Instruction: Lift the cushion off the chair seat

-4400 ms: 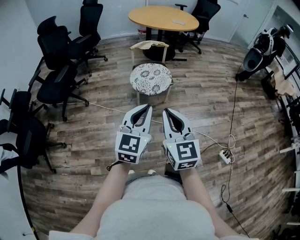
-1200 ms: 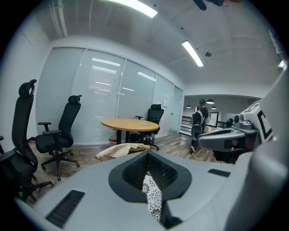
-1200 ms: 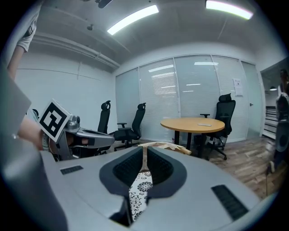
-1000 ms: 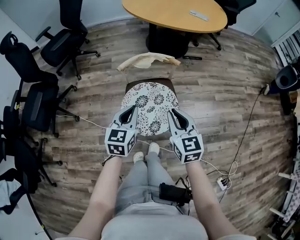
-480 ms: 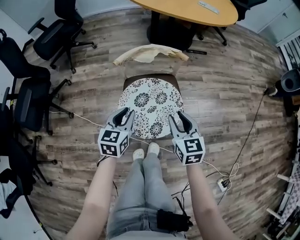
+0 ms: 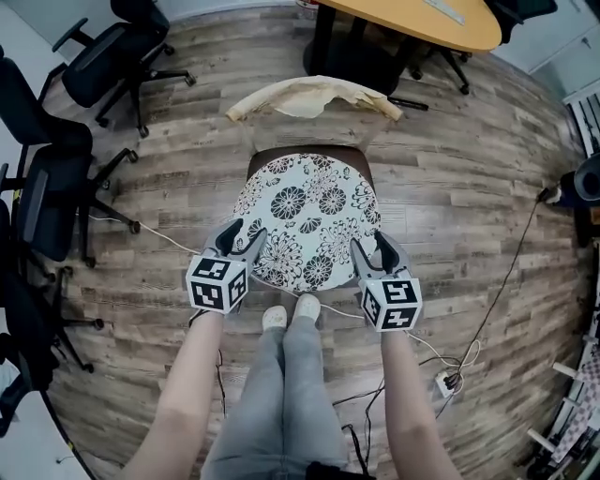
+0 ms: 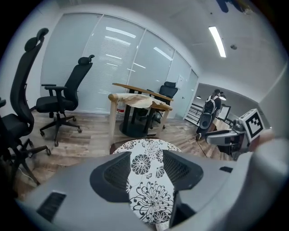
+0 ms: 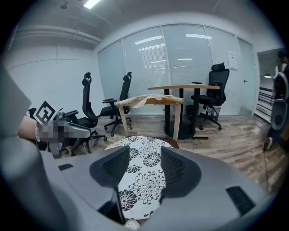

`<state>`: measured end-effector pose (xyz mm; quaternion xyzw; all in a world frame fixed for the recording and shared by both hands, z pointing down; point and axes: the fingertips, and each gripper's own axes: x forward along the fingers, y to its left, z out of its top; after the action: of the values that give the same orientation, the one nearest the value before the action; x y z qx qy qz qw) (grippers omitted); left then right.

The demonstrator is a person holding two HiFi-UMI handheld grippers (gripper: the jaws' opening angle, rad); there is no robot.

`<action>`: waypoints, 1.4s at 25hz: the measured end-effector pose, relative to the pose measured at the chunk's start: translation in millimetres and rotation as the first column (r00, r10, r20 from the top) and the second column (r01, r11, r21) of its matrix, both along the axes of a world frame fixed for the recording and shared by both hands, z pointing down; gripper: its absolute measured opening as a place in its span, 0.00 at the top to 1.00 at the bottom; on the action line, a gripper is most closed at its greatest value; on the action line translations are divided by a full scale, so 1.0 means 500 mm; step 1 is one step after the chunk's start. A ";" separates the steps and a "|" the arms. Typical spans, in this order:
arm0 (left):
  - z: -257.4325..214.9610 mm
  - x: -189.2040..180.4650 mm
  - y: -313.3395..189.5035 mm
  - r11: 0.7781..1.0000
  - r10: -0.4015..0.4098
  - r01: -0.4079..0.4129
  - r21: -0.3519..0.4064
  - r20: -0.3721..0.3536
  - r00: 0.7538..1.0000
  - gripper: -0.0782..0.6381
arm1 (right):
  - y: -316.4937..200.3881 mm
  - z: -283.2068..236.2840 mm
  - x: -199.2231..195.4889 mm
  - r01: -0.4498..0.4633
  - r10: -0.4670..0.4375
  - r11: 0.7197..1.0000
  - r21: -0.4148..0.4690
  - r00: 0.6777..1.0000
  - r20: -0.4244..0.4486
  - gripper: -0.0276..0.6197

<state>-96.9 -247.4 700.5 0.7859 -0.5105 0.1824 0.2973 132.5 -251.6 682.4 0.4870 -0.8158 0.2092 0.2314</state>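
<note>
A round white cushion (image 6: pixel 305 220) with black flowers lies on the dark seat (image 6: pixel 305 153) of a wooden chair whose pale backrest (image 6: pixel 309 94) is on the far side. My left gripper (image 6: pixel 242 234) hovers at the cushion's near left edge and my right gripper (image 6: pixel 375 246) at its near right edge. Both sets of jaws are opening. In the left gripper view the cushion (image 7: pixel 146 180) shows through the gap of the left gripper (image 7: pixel 147 153), with no pad pressing on it. The right gripper view shows the same: cushion (image 8: pixel 144 176) beyond the right gripper (image 8: pixel 144 151).
Black office chairs (image 6: pixel 56 187) stand along the left, another (image 6: pixel 112 47) at the far left. A round wooden table (image 6: pixel 422 23) is behind the chair. A cable (image 6: pixel 487 309) and power strip (image 6: pixel 448 382) lie on the floor at right. The person's feet (image 6: pixel 289 314) touch the chair's front.
Both grippers have sunk toward the cushion's near edge and spread to its two sides. Their jaws went from shut to open. The chair has come closer in the head view.
</note>
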 end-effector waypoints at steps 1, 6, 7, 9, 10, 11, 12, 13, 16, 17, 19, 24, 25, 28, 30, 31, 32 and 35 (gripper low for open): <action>0.016 -0.012 -0.005 1.000 -0.009 0.009 -0.007 0.006 1.000 0.57 | -0.006 0.018 0.004 -0.003 0.003 1.000 -0.009 1.000 -0.007 0.62; 0.092 -0.065 -0.030 0.998 -0.056 0.057 -0.041 0.036 0.998 0.53 | -0.029 0.111 0.043 -0.048 0.044 0.997 -0.061 0.997 -0.059 0.59; 0.107 -0.073 -0.033 0.996 -0.064 0.066 -0.052 0.034 0.997 0.52 | -0.032 0.132 0.053 -0.064 0.059 0.995 -0.078 0.996 -0.068 0.58; 0.136 -0.086 -0.038 0.994 -0.074 0.076 -0.074 0.029 0.997 0.50 | -0.040 0.175 0.074 -0.097 0.088 0.989 -0.112 0.992 -0.085 0.57; 0.152 -0.091 -0.040 0.993 -0.075 0.077 -0.085 0.027 0.997 0.50 | -0.043 0.197 0.083 -0.112 0.100 0.985 -0.129 0.990 -0.096 0.56; 0.168 -0.095 -0.040 0.992 -0.075 0.078 -0.096 0.028 0.997 0.49 | -0.045 0.219 0.091 -0.125 0.110 0.981 -0.146 0.988 -0.106 0.56; 0.185 -0.100 -0.040 0.991 -0.074 0.077 -0.107 0.031 0.997 0.49 | -0.047 0.240 0.099 -0.137 0.119 0.977 -0.162 0.986 -0.116 0.55; 0.203 -0.105 -0.038 0.990 -0.074 0.078 -0.119 0.033 0.997 0.49 | -0.048 0.259 0.105 -0.147 0.126 0.973 -0.176 0.984 -0.123 0.55; 0.257 -0.120 -0.035 0.984 -0.085 0.090 -0.155 0.035 0.996 0.49 | -0.049 0.312 0.116 -0.165 0.139 0.963 -0.214 0.981 -0.133 0.55; 0.273 -0.125 -0.035 0.982 -0.091 0.095 -0.164 0.031 0.995 0.49 | -0.048 0.328 0.120 -0.169 0.141 0.960 -0.223 0.980 -0.137 0.55; 0.300 -0.134 -0.037 0.979 -0.105 0.106 -0.176 0.019 0.994 0.48 | -0.046 0.355 0.131 -0.182 0.152 0.955 -0.235 0.978 -0.142 0.55; 0.344 -0.152 -0.047 0.975 -0.122 0.121 -0.187 0.007 0.993 0.48 | -0.050 0.403 0.148 -0.198 0.170 0.945 -0.261 0.977 -0.125 0.54; 0.351 -0.152 -0.047 0.975 -0.120 0.119 -0.190 0.005 0.993 0.48 | -0.051 0.408 0.147 -0.193 0.165 0.947 -0.258 0.978 -0.128 0.54; 0.368 -0.145 -0.046 0.973 -0.115 0.107 -0.206 -0.028 0.993 0.49 | -0.051 0.412 0.139 -0.168 0.137 0.958 -0.232 0.980 -0.145 0.57; 0.370 -0.135 -0.046 0.975 -0.103 0.092 -0.203 -0.045 0.994 0.56 | -0.051 0.408 0.131 -0.153 0.121 0.967 -0.205 0.979 -0.162 0.64; 0.369 -0.132 -0.046 0.977 -0.095 0.085 -0.195 -0.040 0.995 0.59 | -0.053 0.404 0.129 -0.152 0.120 0.970 -0.190 0.978 -0.172 0.69; 0.367 -0.130 -0.047 0.979 -0.087 0.081 -0.185 -0.027 0.996 0.62 | -0.054 0.400 0.127 -0.156 0.123 0.972 -0.176 0.976 -0.181 0.78; 0.355 -0.136 -0.047 0.984 -0.084 0.086 -0.155 0.018 0.996 0.78 | -0.057 0.387 0.123 -0.165 0.135 0.974 -0.158 0.973 -0.185 0.88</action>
<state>-164.6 -271.0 877.9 0.7367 -0.5296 0.2135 0.3622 193.8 -280.0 876.1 0.5418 -0.7323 0.2528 0.3260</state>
